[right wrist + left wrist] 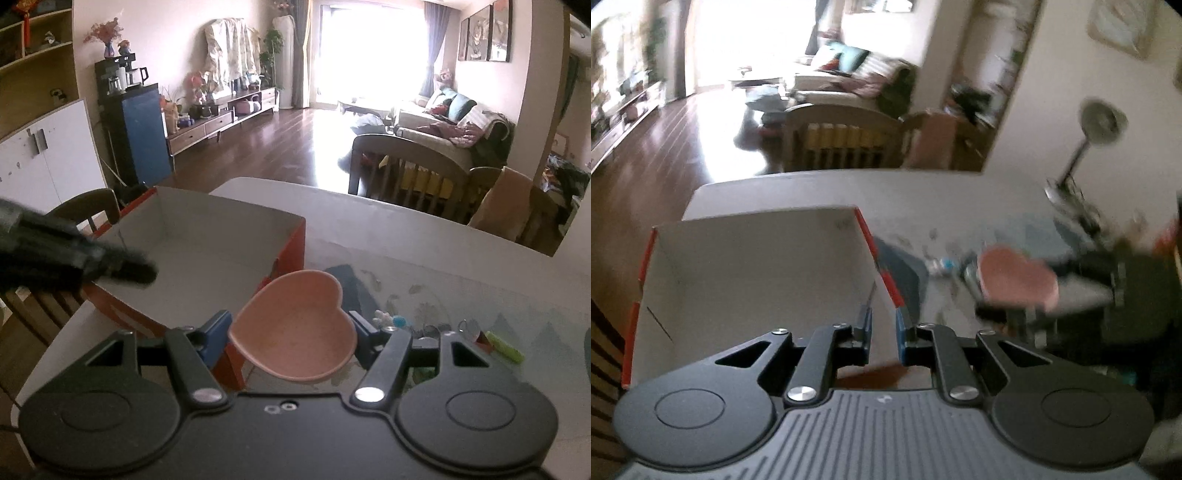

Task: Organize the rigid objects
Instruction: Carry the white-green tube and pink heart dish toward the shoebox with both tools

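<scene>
Pinched between the blue pads of the right gripper, a pink heart-shaped dish sits level, its point toward the camera and its lobes away; one finger presses each side of its rim. It is held above the table edge, just beside the near right corner of a red-sided cardboard box whose pale inside lies open to the left of it. On the patterned tablecloth to the right lie small things: a yellow-green marker, a key ring and a small white and blue toy.

From the left wrist view, the left gripper has its jaws nearly together with a narrow gap between them, and nothing is seen in that gap. It hangs over the right wall of the box, one finger inside and one outside. That view is blurred; the dish shows as a pink smear to the right, with the right gripper dark around it. Beyond the table stand wooden chairs and a sofa.
</scene>
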